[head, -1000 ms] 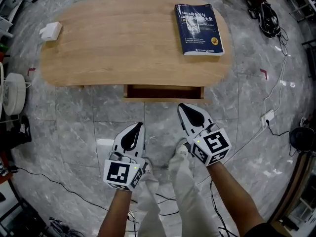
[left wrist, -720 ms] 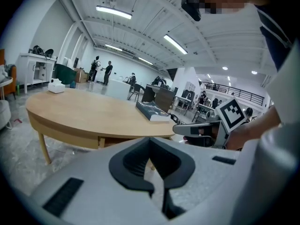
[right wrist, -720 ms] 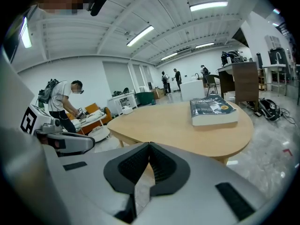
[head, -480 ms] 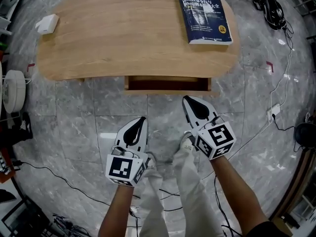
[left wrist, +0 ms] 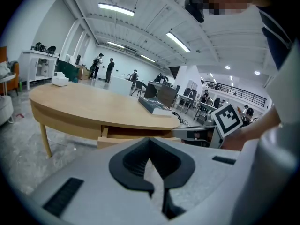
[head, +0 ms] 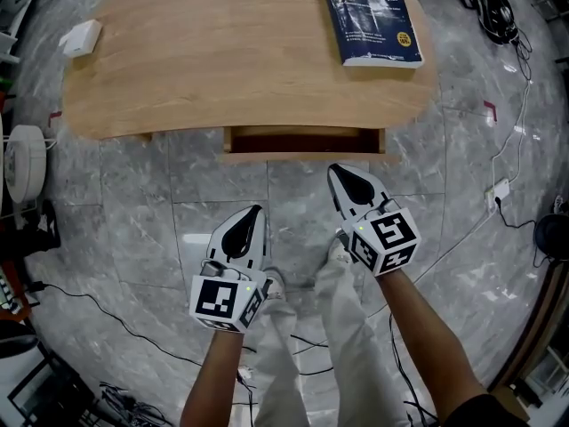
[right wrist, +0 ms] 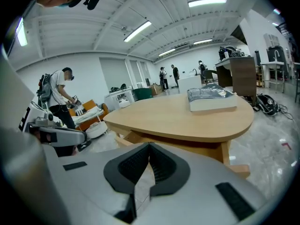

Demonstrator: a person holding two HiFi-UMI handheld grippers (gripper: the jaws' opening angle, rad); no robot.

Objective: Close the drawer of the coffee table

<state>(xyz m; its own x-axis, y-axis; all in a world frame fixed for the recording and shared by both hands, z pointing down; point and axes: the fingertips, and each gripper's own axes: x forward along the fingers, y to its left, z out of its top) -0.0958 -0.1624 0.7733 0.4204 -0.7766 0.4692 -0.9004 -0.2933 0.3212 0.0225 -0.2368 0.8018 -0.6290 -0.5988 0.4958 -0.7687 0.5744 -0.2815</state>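
The drawer [head: 302, 140] sits under the front edge of the coffee table [head: 222, 69], in the middle. It is pulled out only a little way. A thin strip of its inside shows, dark and reddish brown, and I cannot tell what is in it. Its front is a flat board of light wood.

Both grippers hang over the floor [head: 160, 194], on the near side of the table. The right gripper [head: 342, 178] is near the drawer front but not touching it. The left gripper [head: 249, 221] is lower and farther back. There is bare floor between each gripper and the drawer. The left gripper [left wrist: 150, 142] has its jaws pressed together at the tips, with nothing between them. The right gripper [right wrist: 149, 146] is the same, squeezed closed on nothing.

The table top is smooth, pale wood with round ends, like a long oval. A thick blue book [head: 372, 16] lies flat near its far right end. A small white box [head: 80, 38] sits at the far left edge. The floor is shiny grey stone in big square tiles. A white power strip [head: 498, 189] lies on it off to the right, well away from the drawer. A round white thing [head: 22, 163] stands on the floor at the left. The person's legs [head: 311, 327] in pale trousers are below the grippers.
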